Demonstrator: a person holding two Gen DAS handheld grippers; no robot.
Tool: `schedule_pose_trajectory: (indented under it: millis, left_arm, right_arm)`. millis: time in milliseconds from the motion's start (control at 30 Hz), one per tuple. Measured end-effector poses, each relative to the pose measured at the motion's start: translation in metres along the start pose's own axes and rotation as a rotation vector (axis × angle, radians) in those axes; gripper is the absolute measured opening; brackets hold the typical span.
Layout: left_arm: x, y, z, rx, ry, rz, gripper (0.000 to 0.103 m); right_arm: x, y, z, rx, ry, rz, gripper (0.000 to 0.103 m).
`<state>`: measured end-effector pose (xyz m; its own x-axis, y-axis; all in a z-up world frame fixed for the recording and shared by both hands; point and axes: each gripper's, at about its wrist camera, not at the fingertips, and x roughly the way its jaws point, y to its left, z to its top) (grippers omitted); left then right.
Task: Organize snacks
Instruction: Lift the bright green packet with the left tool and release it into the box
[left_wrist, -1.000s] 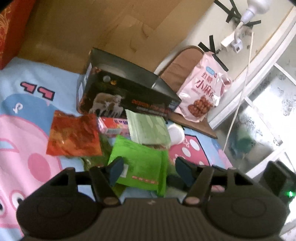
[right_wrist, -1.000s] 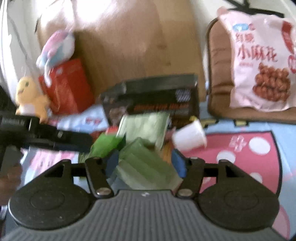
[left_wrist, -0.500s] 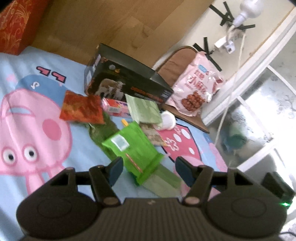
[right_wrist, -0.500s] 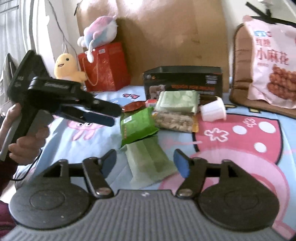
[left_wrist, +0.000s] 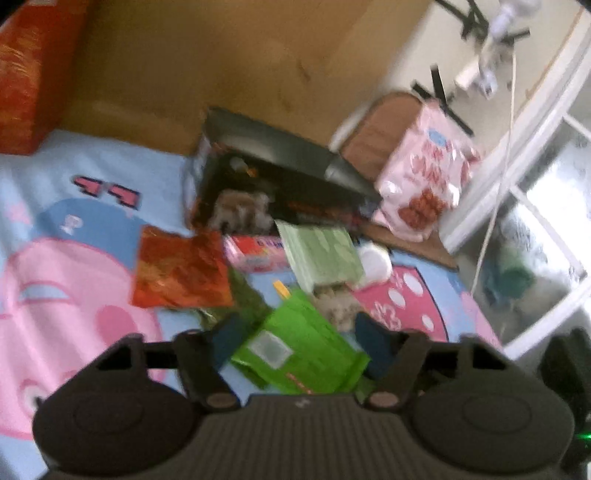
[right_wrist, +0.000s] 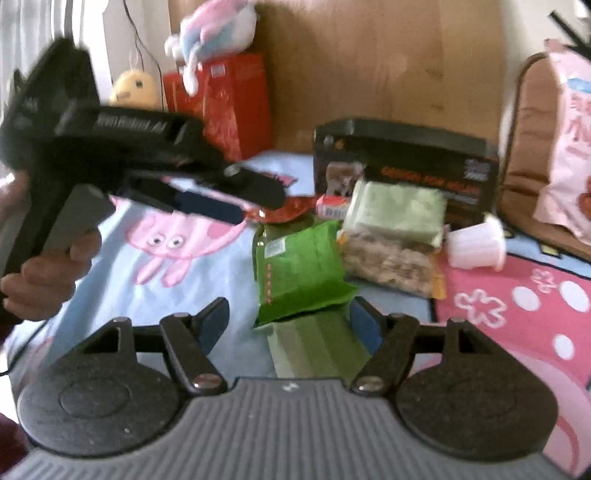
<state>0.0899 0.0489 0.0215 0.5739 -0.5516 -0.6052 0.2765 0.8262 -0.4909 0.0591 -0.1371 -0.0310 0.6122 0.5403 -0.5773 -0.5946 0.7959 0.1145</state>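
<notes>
Snacks lie in a heap on the cartoon mat before a black box. A bright green packet lies flat at the front. My left gripper hovers above the mat to the left of it. Its jaws are closing, and the pads touch nothing. My right gripper is open, and a pale green packet lies on the mat between its fingers. Behind are a second pale green packet, a nut packet, a red packet and a white jelly cup.
A big pink snack bag leans on a brown cushion at the back right. A red gift bag with plush toys stands back left before a cardboard wall. A hand holds the left gripper.
The right gripper let go of the pale green packet, drew back and widened. The left gripper pulled away, then came back over the bright green packet with narrower jaws.
</notes>
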Motion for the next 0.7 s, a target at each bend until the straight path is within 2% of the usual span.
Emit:
schedule_pose_trajectory:
  millis: [33,100,167,267,367,433,500,567,700]
  left_arm:
    - [0.006,0.000,-0.002,-0.003,0.025,-0.006,0.048]
    - [0.007,0.000,-0.009,0.004,0.026,0.001,0.043]
    - [0.000,0.000,-0.015,-0.018,0.027,-0.032,0.043]
    - [-0.008,0.001,-0.021,-0.079,0.034,-0.137,0.043]
    - [-0.012,-0.006,-0.017,-0.059,0.016,-0.134,0.044]
    - [-0.013,-0.005,-0.011,-0.064,-0.008,-0.092,0.053]
    - [-0.013,0.001,-0.005,-0.083,-0.024,-0.078,0.072]
    - [-0.009,0.006,-0.001,-0.096,-0.017,-0.067,0.082]
    - [0.007,0.003,0.002,-0.083,0.048,-0.113,0.083]
  right_arm:
    - [0.006,0.001,0.000,-0.012,0.009,-0.011,0.074]
    - [0.009,0.002,0.001,-0.041,0.002,-0.025,0.067]
    - [0.004,0.000,0.002,-0.042,-0.018,-0.031,0.062]
    - [-0.008,-0.009,0.003,-0.014,-0.057,-0.035,0.062]
    - [-0.018,-0.014,0.005,0.019,-0.080,-0.011,0.061]
    - [-0.021,-0.013,0.007,0.011,-0.092,-0.008,0.060]
    - [-0.021,-0.014,0.007,0.006,-0.099,-0.021,0.060]
    - [-0.024,-0.018,0.004,0.025,-0.094,-0.010,0.060]
    - [-0.028,-0.036,-0.004,0.090,-0.088,0.022,0.060]
